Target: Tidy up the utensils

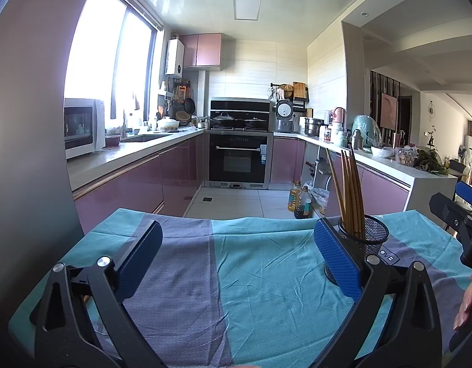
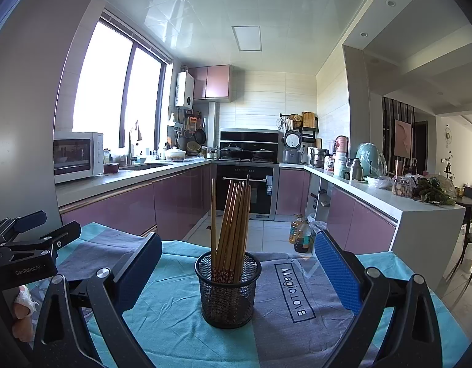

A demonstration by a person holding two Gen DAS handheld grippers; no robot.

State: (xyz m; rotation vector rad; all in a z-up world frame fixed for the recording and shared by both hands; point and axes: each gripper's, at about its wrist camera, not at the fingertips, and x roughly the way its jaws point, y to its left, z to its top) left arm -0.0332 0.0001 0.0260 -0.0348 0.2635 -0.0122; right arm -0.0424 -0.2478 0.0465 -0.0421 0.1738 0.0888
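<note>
left wrist view: mesh cup (image 1: 366,237) half hidden behind the left hand-held gripper (image 1: 236,256)'s right finger (image 1: 337,260); cup base not visible. chopsticks (image 1: 349,190) lower ends lost inside the mesh. cloth (image 1: 251,276) print mostly covered, only "ove" readable. right hand-held gripper (image 1: 459,211) cut off by the right edge, finger gap not visible. hand (image 1: 467,303) clipped at the edge.

right wrist view: left hand-held gripper (image 2: 24,245) cut by the left edge, fingertips out of frame. hand (image 2: 22,316) behind it mostly hidden. chopsticks (image 2: 232,224) count unclear where they overlap. bench under the cloth (image 2: 174,306) fully covered. oven (image 2: 245,190) label too small to read.
</note>
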